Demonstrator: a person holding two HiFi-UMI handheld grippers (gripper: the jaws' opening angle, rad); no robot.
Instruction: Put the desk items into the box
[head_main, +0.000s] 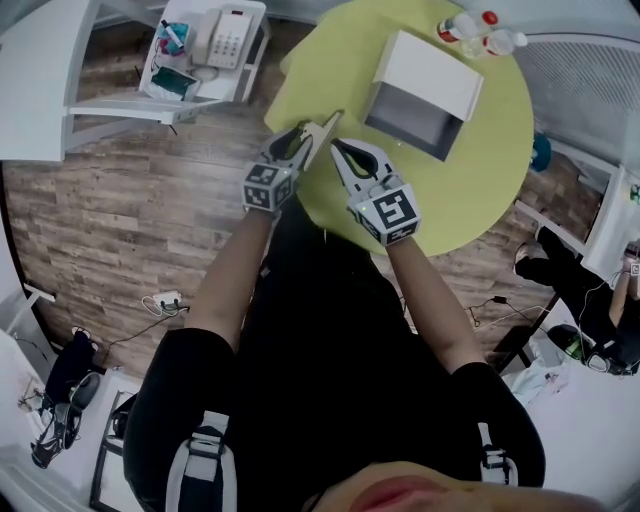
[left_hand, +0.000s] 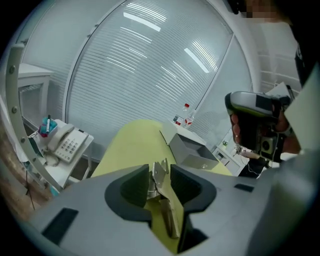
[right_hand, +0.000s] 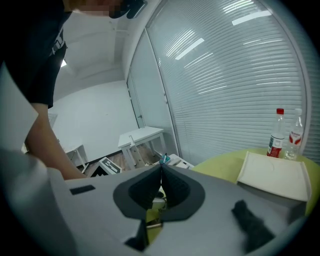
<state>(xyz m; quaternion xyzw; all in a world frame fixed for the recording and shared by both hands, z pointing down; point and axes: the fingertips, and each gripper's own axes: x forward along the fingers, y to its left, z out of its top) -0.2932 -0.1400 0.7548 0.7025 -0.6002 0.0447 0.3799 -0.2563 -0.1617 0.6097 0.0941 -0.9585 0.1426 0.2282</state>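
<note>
Metal item (left_hand: 160, 184) stands at the table's (head_main: 480, 190) seven-o'clock edge, between the left gripper's (head_main: 305, 140) wide-spread jaws, whose pads are not pressing on it. The right gripper (head_main: 340, 150), at its three o'clock, is closed, seemingly on nothing. The box (head_main: 415, 120) sits toward one o'clock. The item looks light, stiff and slippery, so pinch its flat sides.

Two bottles (head_main: 462, 27) (head_main: 497, 42), one box (head_main: 430, 70), one telephone (head_main: 225, 38), one table (head_main: 470, 180)
</note>
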